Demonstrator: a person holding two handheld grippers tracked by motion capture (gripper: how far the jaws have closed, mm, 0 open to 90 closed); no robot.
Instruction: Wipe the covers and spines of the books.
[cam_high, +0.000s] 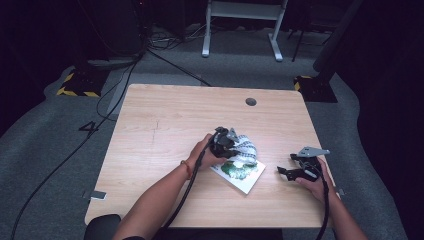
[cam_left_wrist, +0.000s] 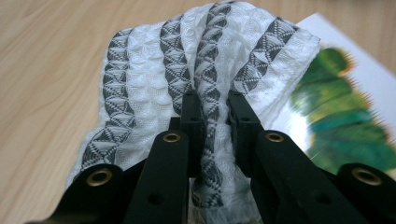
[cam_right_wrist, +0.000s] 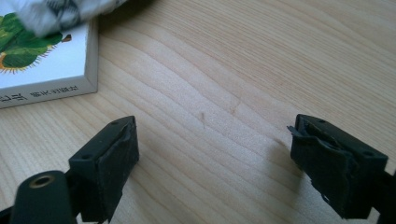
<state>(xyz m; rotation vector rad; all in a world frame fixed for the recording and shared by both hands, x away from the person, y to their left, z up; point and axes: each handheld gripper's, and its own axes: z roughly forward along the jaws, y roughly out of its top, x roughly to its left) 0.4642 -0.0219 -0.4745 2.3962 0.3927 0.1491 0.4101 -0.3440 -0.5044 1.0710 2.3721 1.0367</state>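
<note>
Waffle-weave cloth (cam_left_wrist: 196, 74), white with grey patterned stripes, is bunched into soft folds and pinched between the left tongs (cam_left_wrist: 215, 114), whose black jaws are clamped on a ridge of it; it drapes over the far corner of the book (cam_high: 239, 172). Flat, rectangular and glossy, the book shows a green illustrated cover and lies on the pale wood-grain surface (cam_high: 165, 125). Right tongs (cam_right_wrist: 215, 154) stand just right of the book, padded jaws wide apart over bare wood.

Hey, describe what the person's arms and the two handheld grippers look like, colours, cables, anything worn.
Both forearms are bare, with no sleeves in sight. The left wrist wears a thin orange band. The left gripper and right gripper are black, each topped by a grey three-cornered plate and trailing a thick black cable. Their jaws are flat black bars with brass-ringed holes, ending in block-shaped black pads.
</note>
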